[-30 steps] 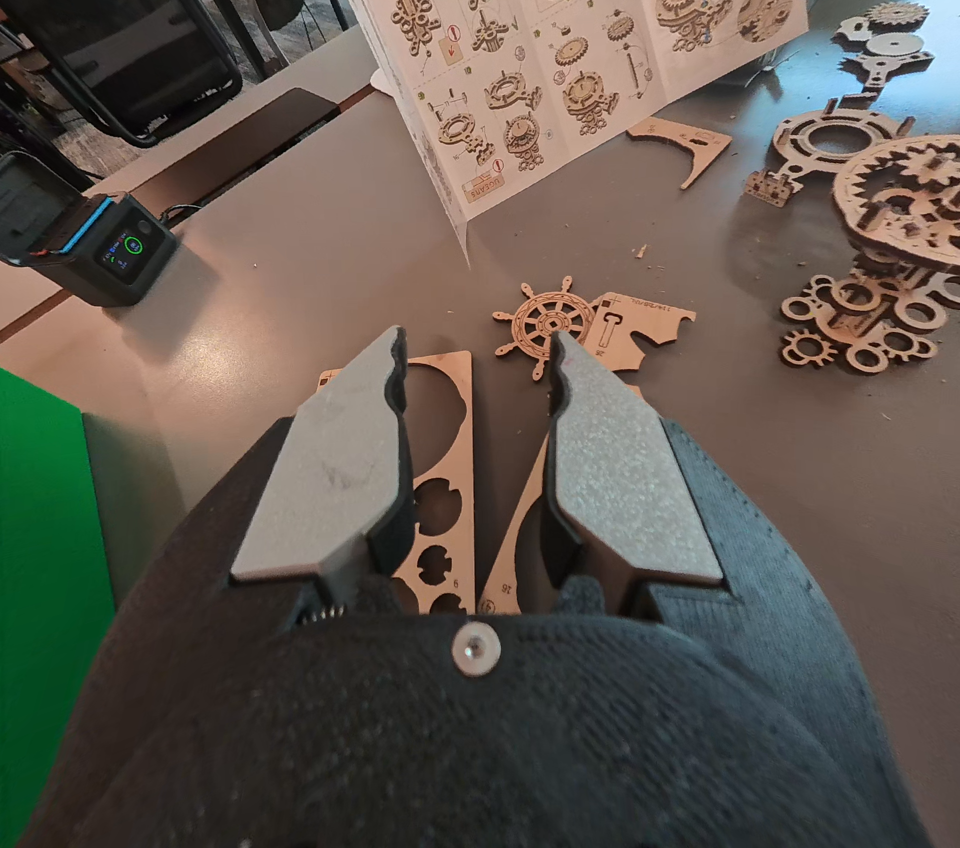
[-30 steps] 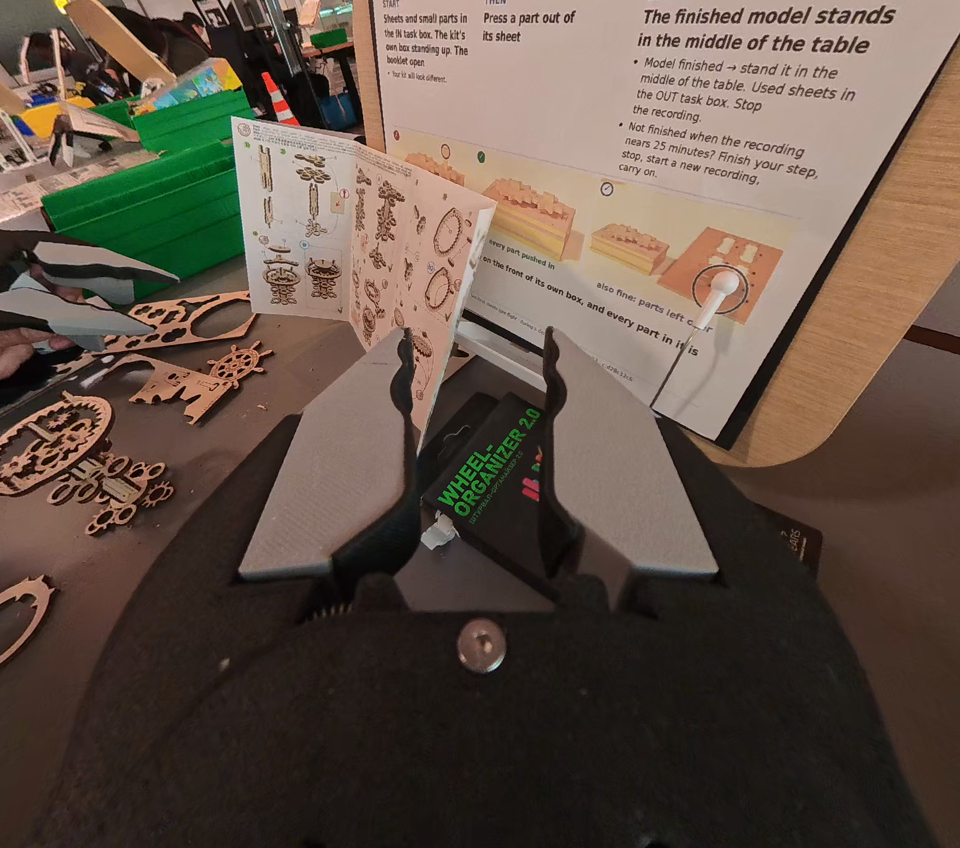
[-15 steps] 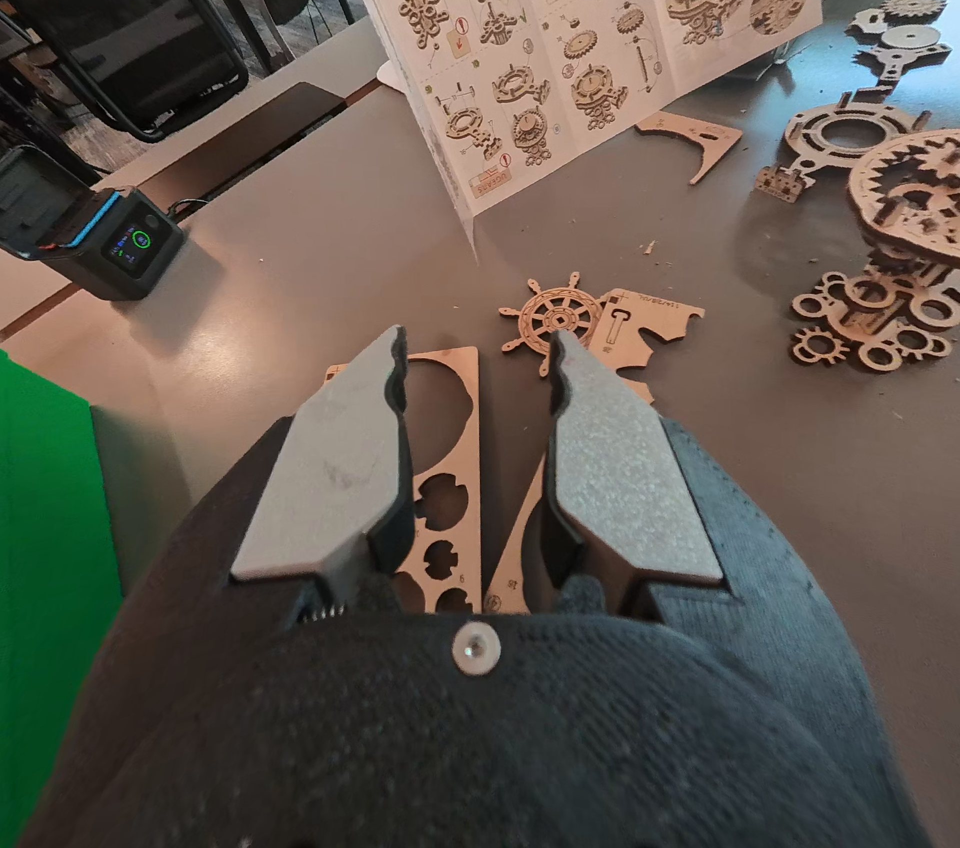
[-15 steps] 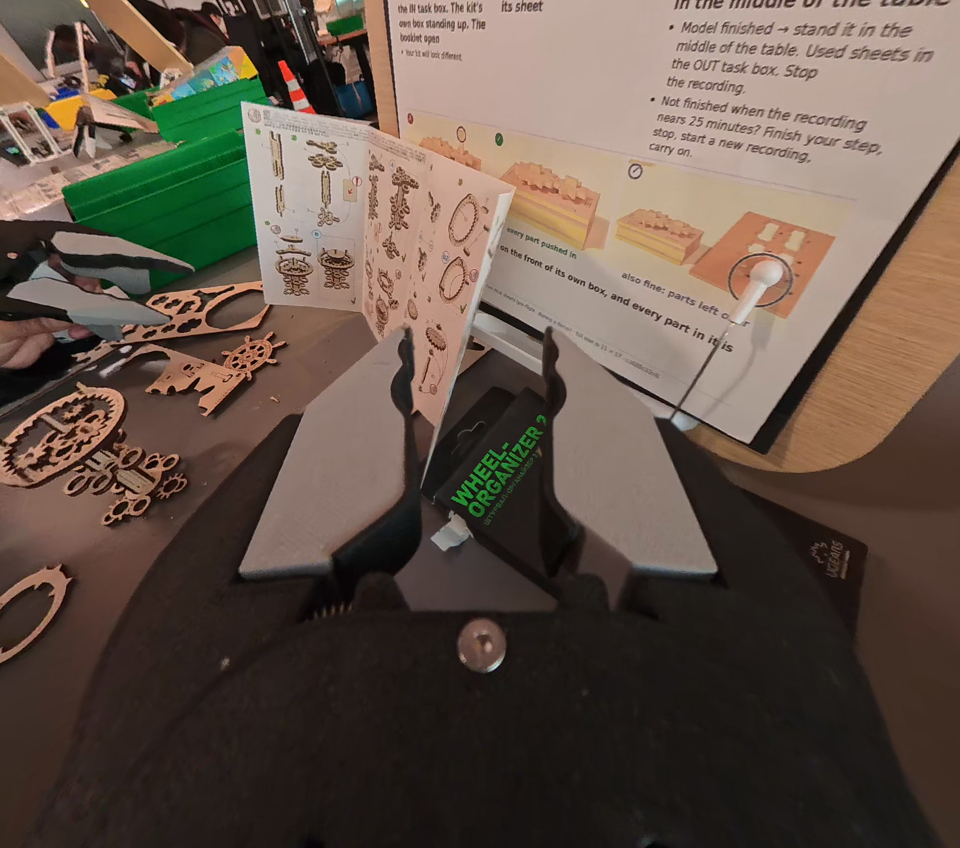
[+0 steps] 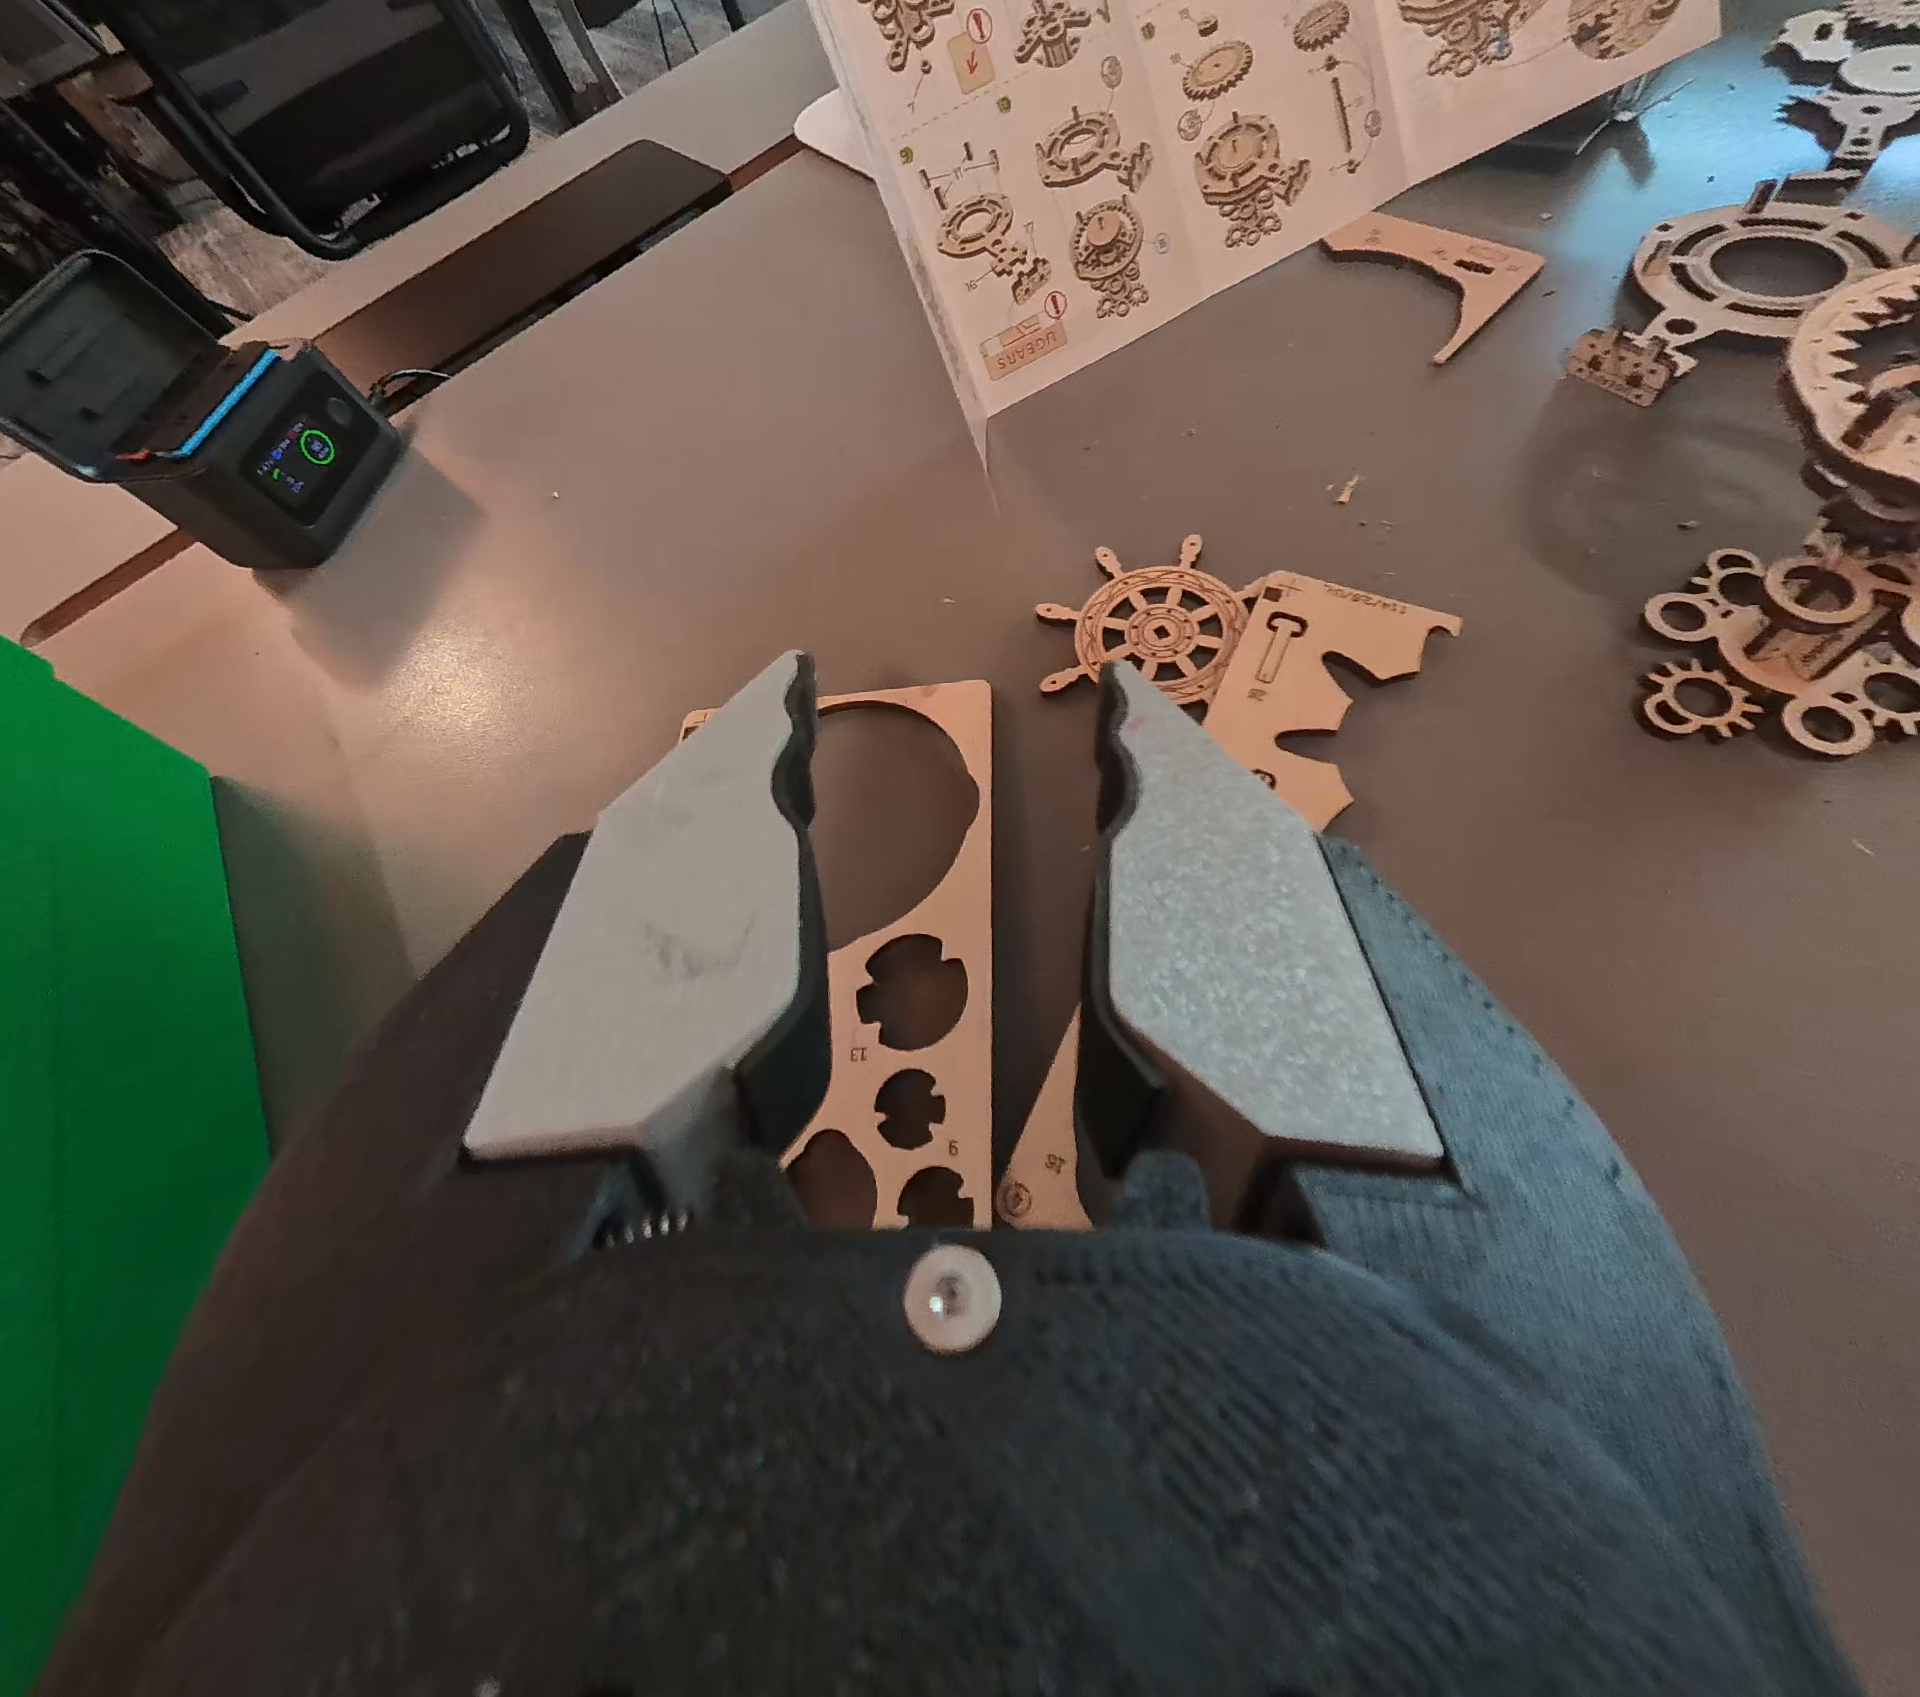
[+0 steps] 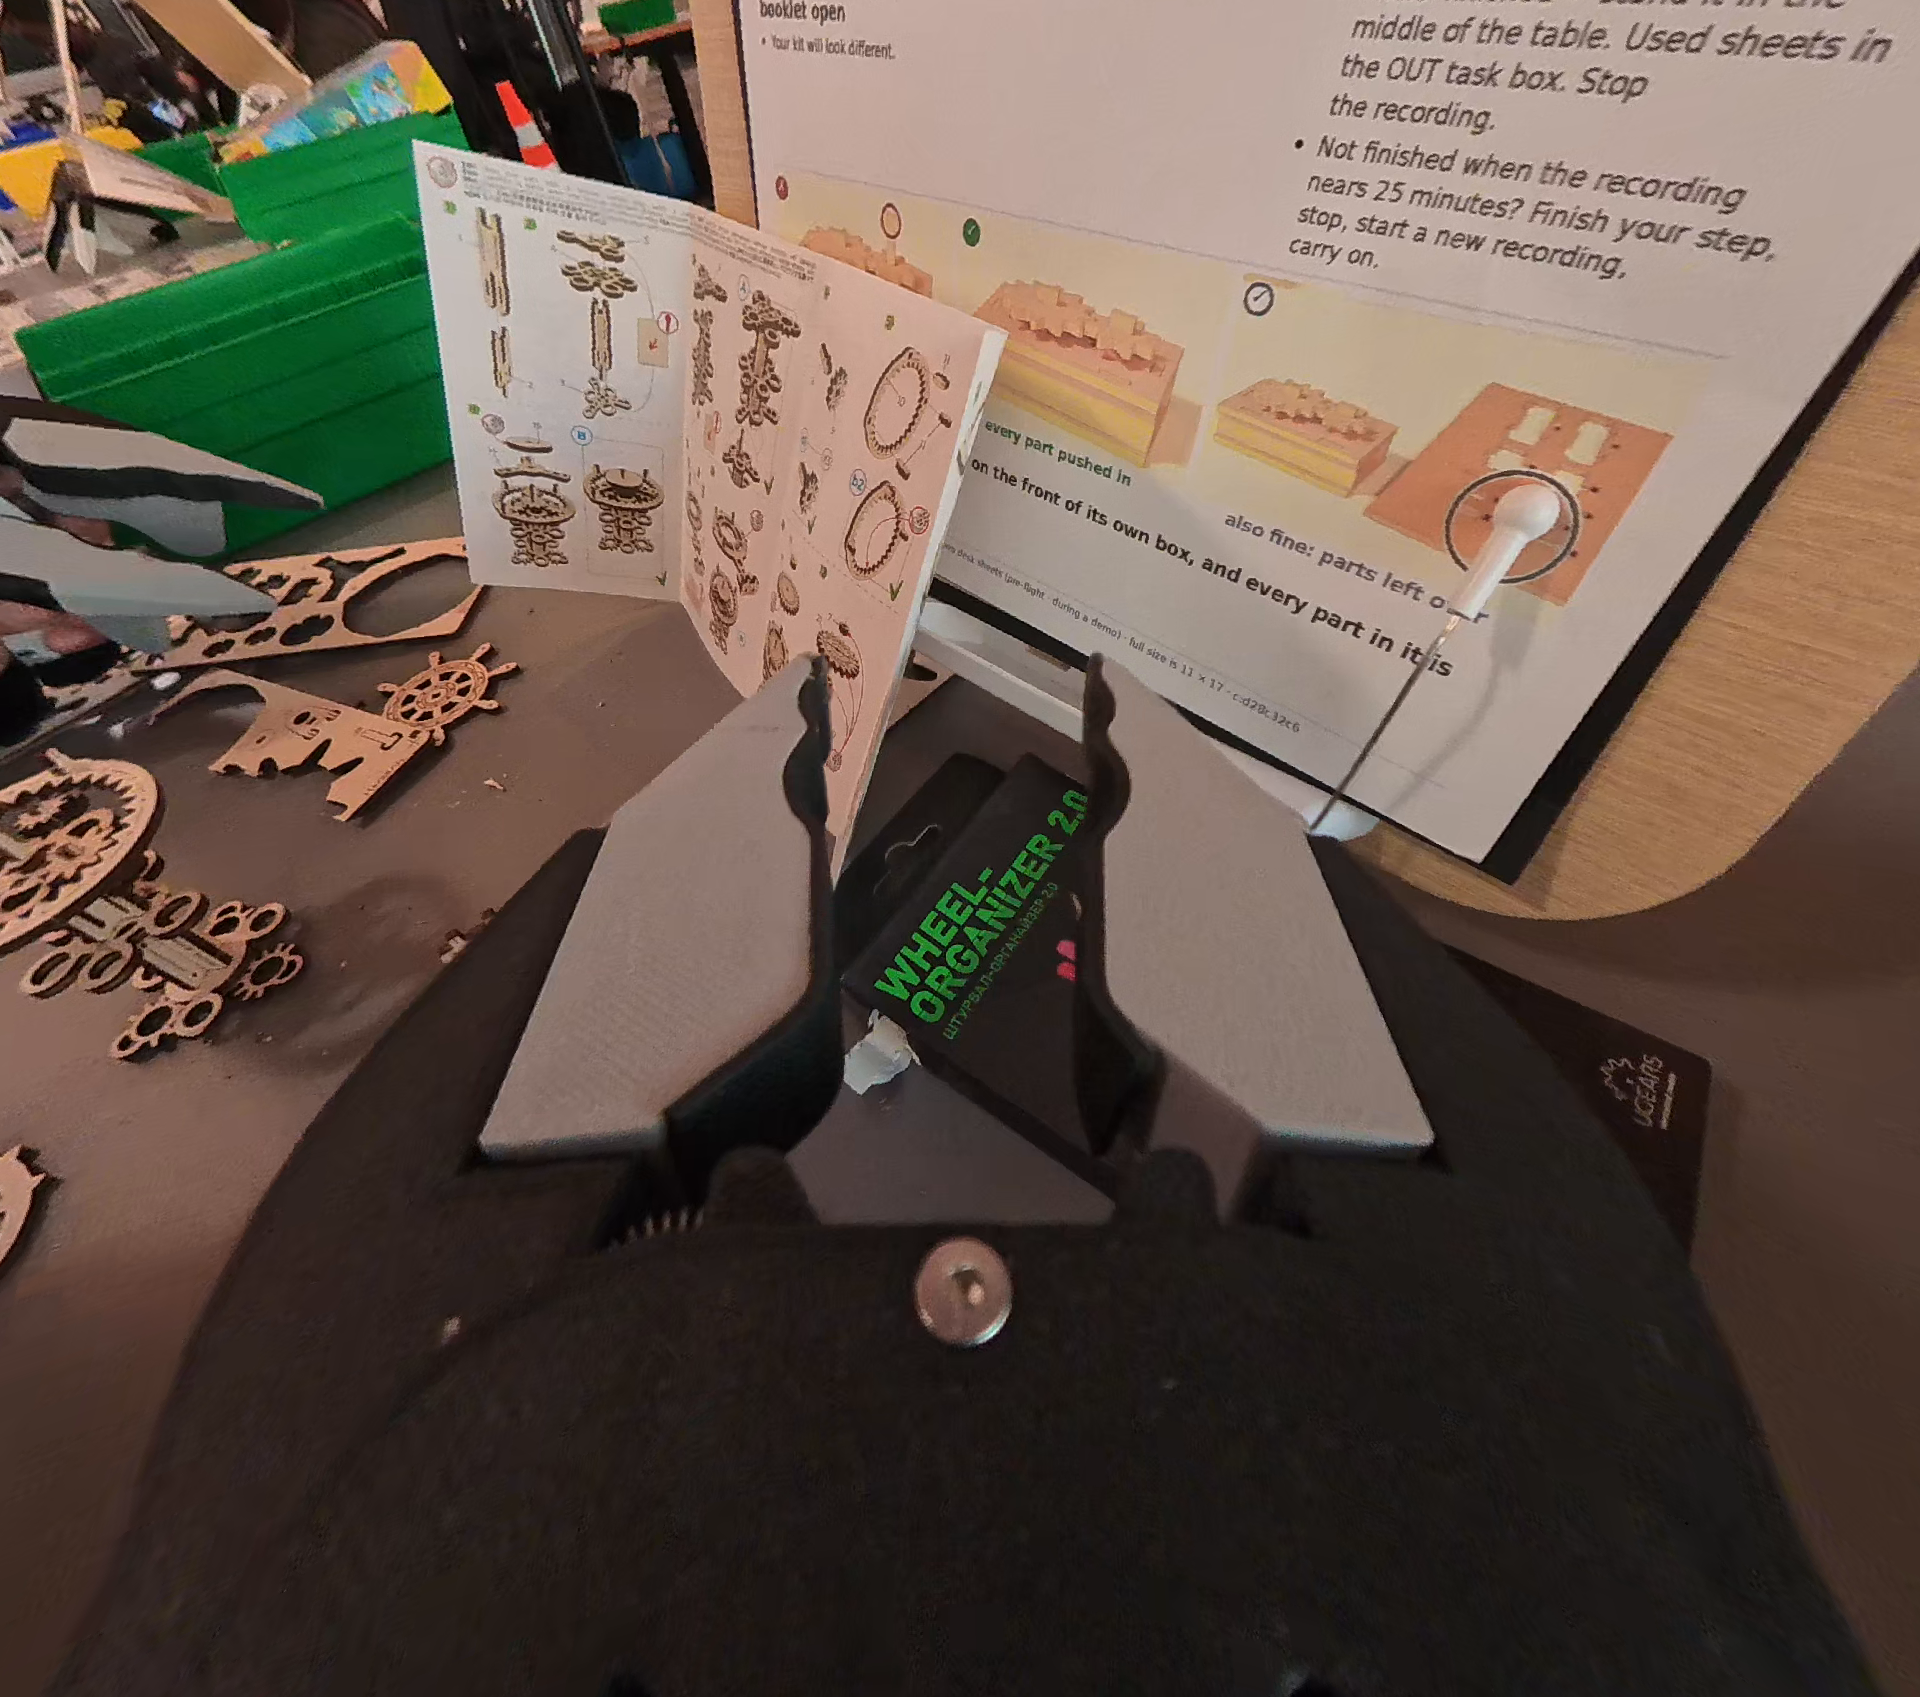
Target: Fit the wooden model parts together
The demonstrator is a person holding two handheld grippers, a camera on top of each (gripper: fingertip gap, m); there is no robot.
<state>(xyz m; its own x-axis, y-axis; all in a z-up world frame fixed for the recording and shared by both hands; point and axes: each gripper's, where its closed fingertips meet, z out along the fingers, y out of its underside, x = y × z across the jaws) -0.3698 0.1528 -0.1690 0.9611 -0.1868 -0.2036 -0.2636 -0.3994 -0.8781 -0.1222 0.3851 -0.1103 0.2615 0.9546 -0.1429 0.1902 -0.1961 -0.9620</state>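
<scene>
Slightly advanced, left hand-held gripper hovers unclenched over cut-out sheet, wheel part just ahead.

Printed text appears on the instruction board, the folded booklet, the black box and the wooden sheets; wording not reproduced.

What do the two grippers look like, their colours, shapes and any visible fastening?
Both look alike. The left gripper has two broad grey fingers with a speckled matte top, tapering to points, with black wavy inner pads. They sit on a black rounded body with a silver screw at the middle. The right gripper has the same grey fingers, black pads, black body and silver screw. No cables show.
</scene>
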